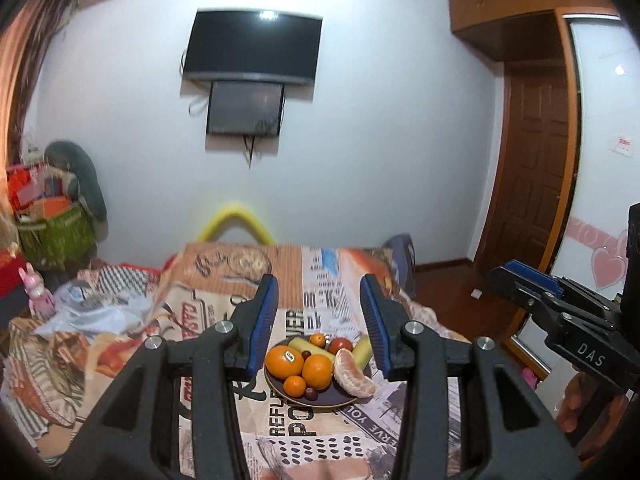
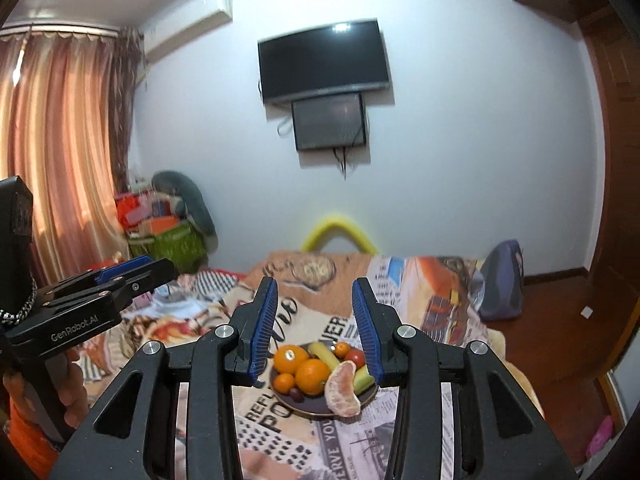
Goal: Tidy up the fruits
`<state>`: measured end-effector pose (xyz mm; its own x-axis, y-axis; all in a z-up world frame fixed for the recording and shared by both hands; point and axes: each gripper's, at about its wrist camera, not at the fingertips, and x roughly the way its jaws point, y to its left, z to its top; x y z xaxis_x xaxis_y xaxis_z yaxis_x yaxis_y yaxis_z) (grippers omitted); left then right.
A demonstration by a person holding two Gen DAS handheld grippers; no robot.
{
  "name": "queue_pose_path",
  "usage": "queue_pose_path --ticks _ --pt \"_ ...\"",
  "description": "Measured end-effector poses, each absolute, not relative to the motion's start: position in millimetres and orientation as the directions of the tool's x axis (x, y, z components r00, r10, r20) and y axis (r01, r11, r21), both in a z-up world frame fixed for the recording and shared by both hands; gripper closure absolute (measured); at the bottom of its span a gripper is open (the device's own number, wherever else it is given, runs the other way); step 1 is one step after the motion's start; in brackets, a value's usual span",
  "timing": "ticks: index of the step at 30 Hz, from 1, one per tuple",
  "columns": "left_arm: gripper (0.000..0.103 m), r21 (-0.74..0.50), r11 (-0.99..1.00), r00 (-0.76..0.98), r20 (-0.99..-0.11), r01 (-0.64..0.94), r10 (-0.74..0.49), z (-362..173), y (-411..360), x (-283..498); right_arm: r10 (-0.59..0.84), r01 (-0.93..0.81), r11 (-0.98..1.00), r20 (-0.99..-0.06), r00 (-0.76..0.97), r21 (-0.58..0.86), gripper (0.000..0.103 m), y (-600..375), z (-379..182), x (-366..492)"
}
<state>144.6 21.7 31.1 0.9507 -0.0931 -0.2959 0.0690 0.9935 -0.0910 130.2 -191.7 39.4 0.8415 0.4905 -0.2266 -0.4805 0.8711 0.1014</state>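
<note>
Left to right. A green basket (image 1: pixel 56 236) heaped with boxes stands in the far left corner beside the curtain (image 2: pixel 60 136); crumpled bedding (image 1: pixel 92 312) lies just in front of it. The left gripper (image 1: pixel 319 320) hovers above the printed cloth (image 1: pixel 288 432), jaws parted, nothing between its blue pads (image 1: pixel 264 320). Centre: a dark plate (image 1: pixel 320 400) rests on the cloth, carrying a stickered orange (image 1: pixel 285 361), a second orange (image 1: pixel 317 371), a small mandarin (image 1: pixel 295 385), a banana (image 1: pixel 310 349), a tomato (image 1: pixel 340 345) and, at its right edge, a peeled citrus half (image 1: pixel 352 374). Nothing stands between either gripper and the plate. A television (image 1: pixel 252 48) hangs on the wall beyond. The right gripper (image 2: pixel 315 322) is likewise parted and empty. Far right: a wooden door (image 1: pixel 532 168).
</note>
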Motion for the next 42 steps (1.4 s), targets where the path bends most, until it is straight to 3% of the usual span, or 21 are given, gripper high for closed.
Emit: queue_pose_path --ticks 5,8,11,13,23,29,42 --pt "0.048 -0.056 0.996 0.969 -0.231 0.075 -0.086 46 14 100 0.468 -0.461 0.884 -0.163 0.868 0.083 0.053 -192 46 100" --pt "0.040 -0.050 0.996 0.974 -0.209 0.079 -0.088 48 11 83 0.463 -0.457 0.886 -0.146 0.874 0.074 0.051 -190 48 88" --pt "0.032 -0.050 0.996 0.978 -0.190 0.078 -0.086 50 11 70 0.447 -0.442 0.895 -0.125 0.886 0.063 0.033 -188 47 80" --pt "0.024 -0.054 0.996 0.979 -0.188 0.072 -0.081 50 12 67 0.432 -0.429 0.902 -0.116 0.894 0.048 0.029 -186 47 76" --pt "0.005 -0.058 0.996 0.981 -0.182 0.063 -0.072 43 14 53 0.390 -0.387 0.921 -0.103 0.915 0.050 0.001 -188 42 68" --pt "0.000 -0.043 0.998 0.982 -0.179 0.049 -0.056 40 12 47 0.381 -0.379 0.924 -0.109 0.918 0.042 0.000 -187 40 67" --pt "0.000 -0.023 0.999 0.983 -0.178 0.032 -0.036 36 9 46 0.378 -0.376 0.926 -0.107 0.919 0.043 0.000 -191 35 61"
